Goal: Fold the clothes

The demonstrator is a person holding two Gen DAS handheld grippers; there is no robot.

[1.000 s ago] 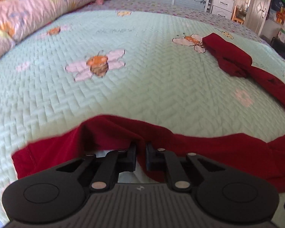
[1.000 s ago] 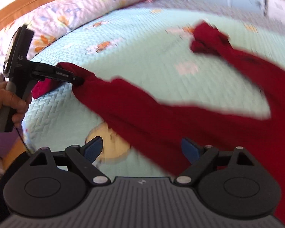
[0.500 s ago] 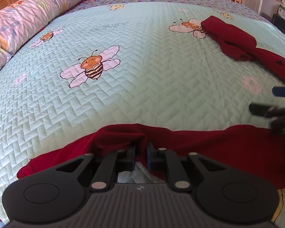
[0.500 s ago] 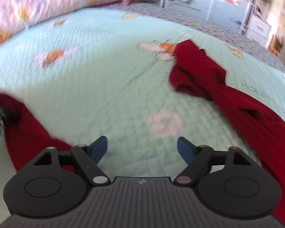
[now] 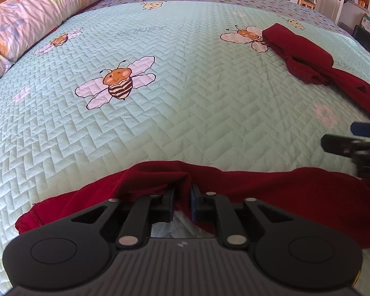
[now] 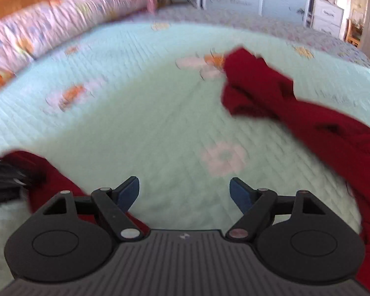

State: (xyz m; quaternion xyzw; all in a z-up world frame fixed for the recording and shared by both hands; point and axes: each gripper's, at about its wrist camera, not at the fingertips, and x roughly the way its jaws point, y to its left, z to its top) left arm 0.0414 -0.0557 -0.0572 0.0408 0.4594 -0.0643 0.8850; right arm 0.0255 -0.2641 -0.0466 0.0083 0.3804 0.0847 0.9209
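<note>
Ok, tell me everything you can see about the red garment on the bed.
The red garment is dark red, soft knit-looking cloth, unfolded and rumpled. It curves across the quilted bee-print bedspread, one end bunched beside a printed bee. The left gripper pinches a raised fold at its near edge; the right gripper is open, holding none of it.

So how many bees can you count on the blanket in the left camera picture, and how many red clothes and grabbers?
Bees with clear wings on the blanket: 3, a big striped one, one by the red cloth, a small faint one
Red garment: 1
Grippers: 2, the left gripper and the right gripper
Total: 6
</note>
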